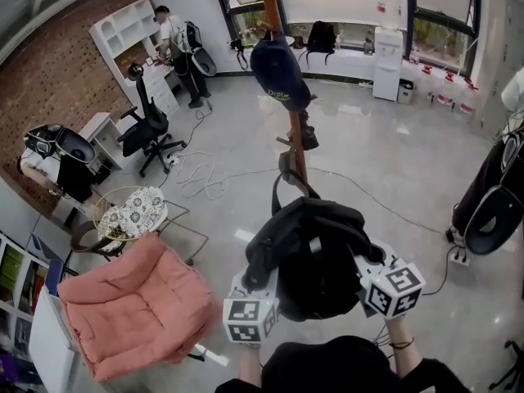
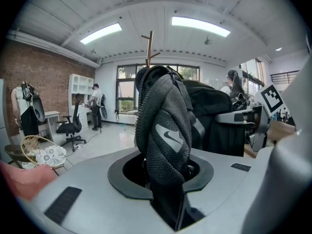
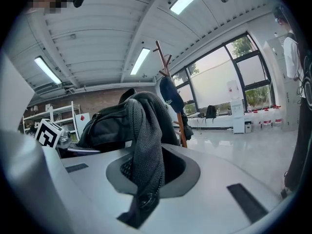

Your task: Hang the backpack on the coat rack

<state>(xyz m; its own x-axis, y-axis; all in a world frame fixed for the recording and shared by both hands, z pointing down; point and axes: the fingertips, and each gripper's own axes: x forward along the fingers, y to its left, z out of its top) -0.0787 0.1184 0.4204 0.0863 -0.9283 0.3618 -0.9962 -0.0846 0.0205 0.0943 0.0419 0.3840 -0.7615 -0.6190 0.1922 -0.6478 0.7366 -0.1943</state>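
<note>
A black backpack (image 1: 311, 256) hangs in the air between my two grippers, just in front of the wooden coat rack (image 1: 295, 142). My left gripper (image 1: 250, 304) is shut on a grey mesh shoulder strap (image 2: 163, 130) with a white logo, which runs up out of its jaws (image 2: 165, 179). My right gripper (image 1: 383, 283) is shut on the other mesh strap (image 3: 144, 145), pinched low between its jaws (image 3: 145, 182). The fingertips are hidden under the bag in the head view. A dark blue cap (image 1: 279, 74) hangs high on the rack, whose top pegs (image 2: 150, 40) rise behind the bag.
A pink floor cushion (image 1: 131, 309) lies at the lower left, with a rattan stool (image 1: 131, 213) and a black office chair (image 1: 147, 129) beyond it. Cables (image 1: 201, 174) trail over the floor. A person (image 1: 174, 43) stands at the far white shelves. A dark garment stand (image 1: 491, 195) is at the right.
</note>
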